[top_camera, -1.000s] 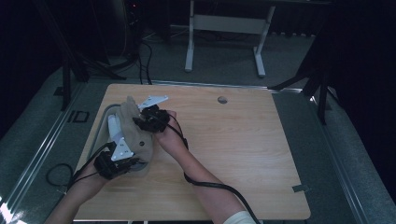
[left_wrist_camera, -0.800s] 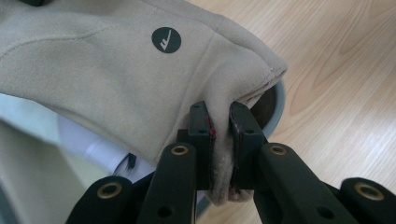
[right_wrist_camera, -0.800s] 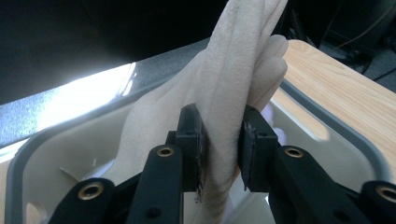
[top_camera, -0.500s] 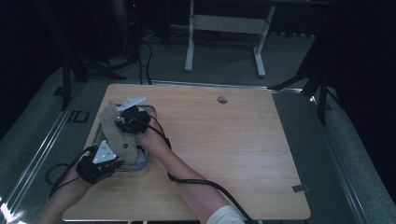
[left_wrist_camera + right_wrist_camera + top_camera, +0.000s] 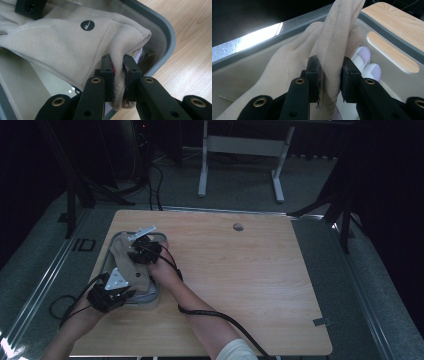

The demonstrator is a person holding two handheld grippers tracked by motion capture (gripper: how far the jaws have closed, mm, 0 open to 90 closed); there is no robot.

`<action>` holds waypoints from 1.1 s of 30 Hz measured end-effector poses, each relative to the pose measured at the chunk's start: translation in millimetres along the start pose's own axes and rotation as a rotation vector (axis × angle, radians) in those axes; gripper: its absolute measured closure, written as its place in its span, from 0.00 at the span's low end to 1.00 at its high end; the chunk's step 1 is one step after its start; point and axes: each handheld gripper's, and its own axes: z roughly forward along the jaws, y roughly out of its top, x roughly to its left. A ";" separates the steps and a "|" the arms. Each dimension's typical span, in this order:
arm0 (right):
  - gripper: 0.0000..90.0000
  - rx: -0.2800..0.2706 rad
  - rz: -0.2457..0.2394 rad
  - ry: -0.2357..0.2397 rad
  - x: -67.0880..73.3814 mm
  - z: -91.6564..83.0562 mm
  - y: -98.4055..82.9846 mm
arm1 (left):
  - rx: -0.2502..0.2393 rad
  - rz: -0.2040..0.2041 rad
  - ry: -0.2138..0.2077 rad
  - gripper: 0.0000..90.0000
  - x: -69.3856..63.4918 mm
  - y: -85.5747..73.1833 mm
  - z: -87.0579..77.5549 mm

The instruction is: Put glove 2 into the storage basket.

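A light wooden table [image 5: 260, 285] with rounded corners fills the middle of the high view, with dark floor around it. At the table's left side sits a shallow grey plastic tray [image 5: 156, 292] with rounded corners. A beige suede-like glove [image 5: 131, 267] lies stretched over the tray, running from its near end to its far end.

At the near left, the left gripper [image 5: 125, 292] comes in from the bottom edge of the high view, held in a person's hand, with a grey three-cornered plate on top and a black cable trailing to the left. In the left gripper view its jaws are pinched tight on the cuff corner of the beige glove [image 5: 75, 47], with the fabric squeezed flat between the pads. A small round black tag with a white tick [image 5: 87, 25] sits on the glove, and the grey tray rim [image 5: 167, 35] curves past on the right.

Just to the right and farther away, the right gripper [image 5: 142, 251] holds the glove's finger end above the far part of the tray. In the right gripper view its jaws stand narrowly apart, clamped on a thick upright fold of the glove [image 5: 332, 62]. Behind the fold, something white with pale lilac rounded tips [image 5: 364, 62] lies inside the tray [image 5: 387, 30]; I cannot tell what it is.
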 end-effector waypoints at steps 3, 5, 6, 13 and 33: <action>0.79 0.008 0.010 -0.004 -4.0 1.9 -2.1 | 0.003 -0.009 -0.006 0.90 2.2 1.6 3.0; 0.79 0.000 0.016 -0.017 -6.7 1.0 -4.0 | 0.008 -0.013 -0.012 0.90 4.0 2.0 5.8; 0.79 0.001 0.023 -0.017 -8.2 1.2 -4.8 | 0.016 -0.020 -0.022 0.90 4.8 1.9 7.9; 0.65 0.067 0.063 0.002 -18.3 1.0 -3.4 | 0.029 -0.039 -0.049 0.89 7.0 1.0 12.9; 0.18 -0.028 0.014 0.115 -32.9 -62.7 -12.4 | -0.198 -0.129 -0.104 0.19 2.3 8.2 -17.5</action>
